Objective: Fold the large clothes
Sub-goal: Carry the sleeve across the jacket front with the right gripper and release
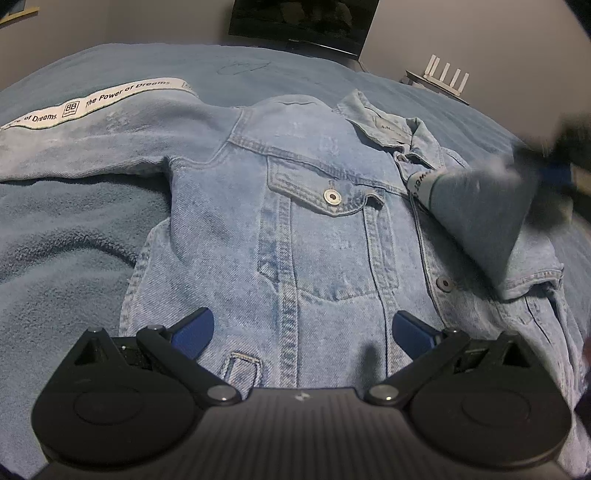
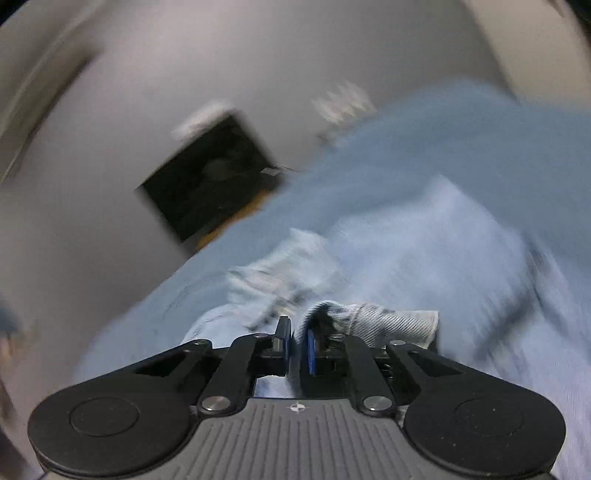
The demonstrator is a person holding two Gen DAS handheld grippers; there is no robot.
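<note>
A light blue denim jacket (image 1: 317,229) lies front up on a blue blanket (image 1: 66,251), collar at the upper right. Its left sleeve (image 1: 92,129) stretches out to the left and carries a white band with printed words. My left gripper (image 1: 303,332) is open and empty just above the jacket's lower front. My right gripper (image 2: 295,339) is shut on the jacket's right sleeve cuff (image 2: 373,317) and holds it up over the jacket body (image 2: 424,251). In the left wrist view that lifted sleeve (image 1: 476,206) is blurred, stretched across the chest near the collar.
The blanket covers a bed that fills most of the left wrist view. A dark screen (image 1: 299,22) stands against the wall behind it, also in the right wrist view (image 2: 210,173). A white router with antennas (image 1: 443,77) sits at the back right.
</note>
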